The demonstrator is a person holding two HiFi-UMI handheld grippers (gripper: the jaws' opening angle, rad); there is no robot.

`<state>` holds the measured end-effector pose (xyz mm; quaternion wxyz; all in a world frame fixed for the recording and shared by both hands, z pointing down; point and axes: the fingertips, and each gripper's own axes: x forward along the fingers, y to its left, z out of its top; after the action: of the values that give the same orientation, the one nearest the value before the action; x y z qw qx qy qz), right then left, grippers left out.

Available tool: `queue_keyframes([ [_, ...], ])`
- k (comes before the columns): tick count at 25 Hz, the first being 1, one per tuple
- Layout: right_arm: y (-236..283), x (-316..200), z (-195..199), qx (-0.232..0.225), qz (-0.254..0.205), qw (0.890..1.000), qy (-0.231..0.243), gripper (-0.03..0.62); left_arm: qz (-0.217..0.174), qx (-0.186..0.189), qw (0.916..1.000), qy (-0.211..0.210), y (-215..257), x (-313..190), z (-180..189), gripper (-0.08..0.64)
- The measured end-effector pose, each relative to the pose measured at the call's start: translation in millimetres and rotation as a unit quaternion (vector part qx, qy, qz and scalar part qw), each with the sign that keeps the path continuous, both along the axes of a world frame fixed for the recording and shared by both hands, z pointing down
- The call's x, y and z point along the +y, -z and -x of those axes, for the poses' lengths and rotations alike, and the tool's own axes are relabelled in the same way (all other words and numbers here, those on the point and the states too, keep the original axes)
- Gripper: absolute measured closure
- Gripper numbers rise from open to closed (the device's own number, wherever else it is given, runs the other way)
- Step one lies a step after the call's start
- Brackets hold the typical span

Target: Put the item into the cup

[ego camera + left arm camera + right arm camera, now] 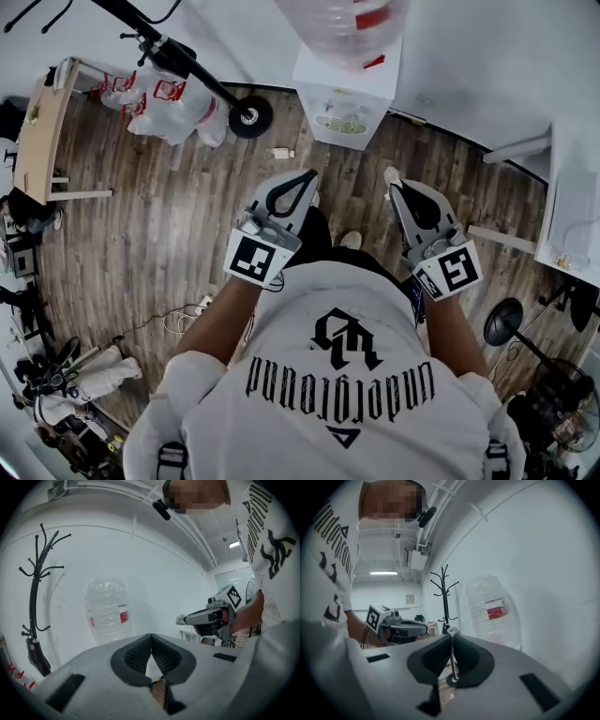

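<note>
Person standing on the wood floor (159, 225), one tool in each hand, both held out toward 12 o'clock.

- Left tool (151, 636): closed, pads meet at the tips, nothing between them.
- Right tool (452, 633): closed on a small white item (391, 174), pinched at the very tips. Can't tell what the item is.
- The two tools sit side by side but apart, left at 11 and right at 1 from the person's chest.
- Water dispenser (342, 111) at 12 o'clock against the wall, with a clear bottle (345, 26) on top.
- Scooter wheel (250, 116) at 11, white bags (169, 101) beside it.
- Wooden tabletop (37, 131) at 10.
- Black coat stand (444, 597) next to the dispenser.
</note>
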<state>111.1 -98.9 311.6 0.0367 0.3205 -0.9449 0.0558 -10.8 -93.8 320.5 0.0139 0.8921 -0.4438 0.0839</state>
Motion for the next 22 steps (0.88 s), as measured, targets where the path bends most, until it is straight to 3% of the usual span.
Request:
queue_keyframes([
  [8,-54.9,-57.8,18.4,0.033,0.037,0.999,-0.013,0.575,0.049,0.005,0.9985,-0.023,-46.3,-59.2,10.5,0.552],
  [15,-143.7,-96.3,32.9,0.079,0.097,0.992,-0.026,0.575,0.083,0.0,0.9959,-0.036,-104.3,-102.6,25.8,0.552],
  [22,-238.0,-132.3,39.1,0.112,0.148,0.981,-0.048,0.574,0.081,-0.03,0.993,-0.08,-178.1,-137.5,25.8,0.552],
])
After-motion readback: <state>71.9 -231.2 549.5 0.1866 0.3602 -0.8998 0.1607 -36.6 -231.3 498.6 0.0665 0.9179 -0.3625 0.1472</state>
